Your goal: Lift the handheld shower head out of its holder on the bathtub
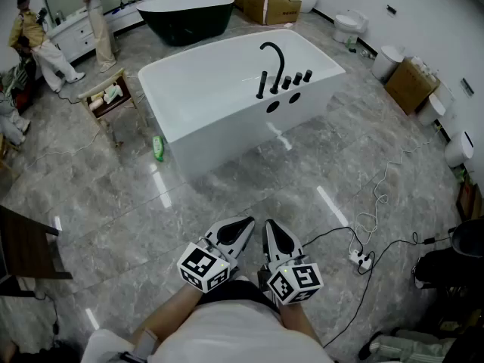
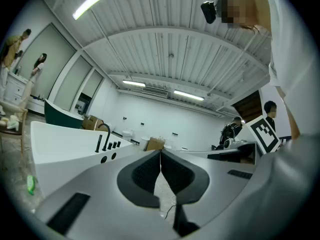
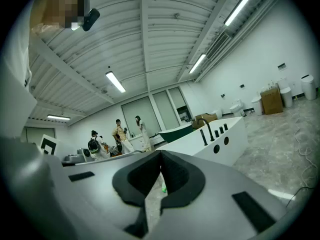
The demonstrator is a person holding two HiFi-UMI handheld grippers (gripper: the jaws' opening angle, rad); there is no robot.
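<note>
Though both claws are held out side by side low in front of the person, neither has hold of anything. On the left, the grey-and-black left claw (image 1: 246,224) has its ribbed black pads (image 2: 150,171) pressed together at the tips with nothing between them. Just beside it, the matching right claw (image 1: 269,227) is closed the same way and empty. Both point across bare grey marble floor (image 1: 227,195) toward the white rectangular freestanding bathtub (image 1: 227,119), well apart from them.

From the left of the room, a small wooden side stool (image 1: 112,98) stands near the tub's left corner, and a green plastic bottle (image 1: 158,148) sits on the floor just beside the tub's wall. On the rim facing the claws, the slim black stick-shaped handheld shower head (image 1: 262,85) stands upright in its holder. The black arched spout (image 1: 274,57) is just to its right, then three short black knobs (image 1: 297,78). Farther right, a white power strip (image 1: 363,260) and loose cables (image 1: 395,244) lie on the floor, off the straight line to the tub.
</note>
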